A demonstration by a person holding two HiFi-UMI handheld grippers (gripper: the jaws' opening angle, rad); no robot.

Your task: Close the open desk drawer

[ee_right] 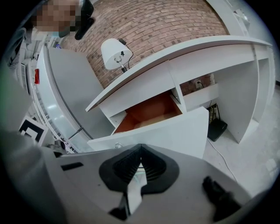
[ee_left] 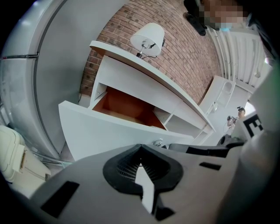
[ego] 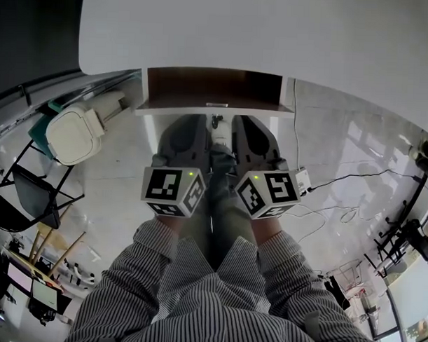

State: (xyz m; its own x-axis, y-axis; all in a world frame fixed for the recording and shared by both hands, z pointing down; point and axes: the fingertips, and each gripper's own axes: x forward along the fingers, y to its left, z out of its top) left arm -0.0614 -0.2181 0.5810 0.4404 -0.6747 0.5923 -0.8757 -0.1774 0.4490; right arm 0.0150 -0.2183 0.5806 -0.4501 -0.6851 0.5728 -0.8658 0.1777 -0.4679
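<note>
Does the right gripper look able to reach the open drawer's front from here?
Likely yes. The right gripper, jaws together, points at the drawer front with only open air between them, so a push seems feasible.

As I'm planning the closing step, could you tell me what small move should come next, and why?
Probably press the left gripper and right gripper forward against the drawer front: the drawer stands pulled out, and both grippers, shut and empty, sit just before it.
</note>
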